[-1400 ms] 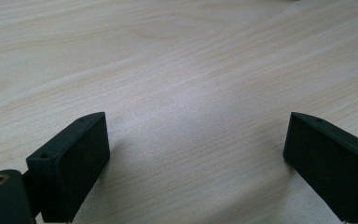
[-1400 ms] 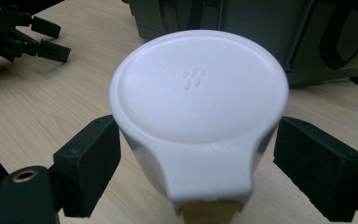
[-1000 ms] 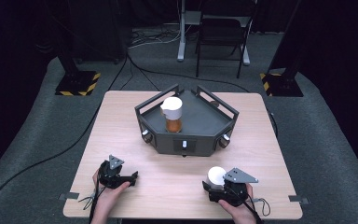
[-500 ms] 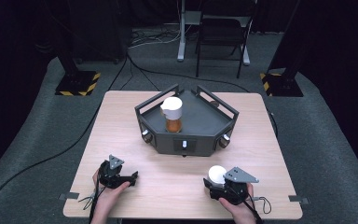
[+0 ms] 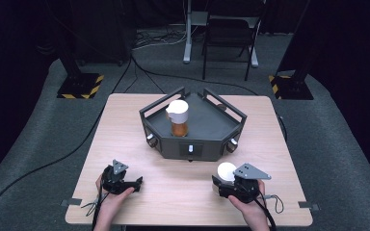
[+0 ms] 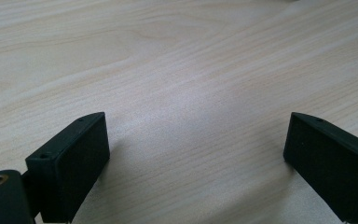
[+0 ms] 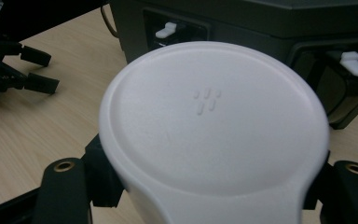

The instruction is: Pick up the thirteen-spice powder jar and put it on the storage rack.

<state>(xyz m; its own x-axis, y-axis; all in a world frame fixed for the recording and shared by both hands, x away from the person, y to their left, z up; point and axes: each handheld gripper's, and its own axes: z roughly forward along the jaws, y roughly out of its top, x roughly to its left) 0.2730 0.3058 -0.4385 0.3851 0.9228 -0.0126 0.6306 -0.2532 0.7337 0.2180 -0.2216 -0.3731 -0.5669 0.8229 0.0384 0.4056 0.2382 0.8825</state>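
My right gripper (image 5: pixel 225 179) is near the table's front right, shut on a white-lidded container (image 5: pixel 226 170). In the right gripper view the round white lid (image 7: pixel 212 116) has a black jaw pressed against each side, and the container's body is hidden beneath it. My left gripper (image 5: pixel 133 182) rests at the front left, open. The left gripper view has its two black jaws (image 6: pixel 196 154) wide apart over bare wood. A second white-lidded jar (image 5: pixel 178 118) with amber contents stands in the dark angular tray (image 5: pixel 207 127) at the table's centre.
The light wooden table (image 5: pixel 173 183) has bare room between the two grippers. The tray's front wall (image 7: pixel 261 18) carries white switches and side knobs, close ahead of the held container. A chair and stands are on the floor beyond the table.
The right gripper has risen a little with the white-lidded container between its jaws. The left gripper has stayed where it was.
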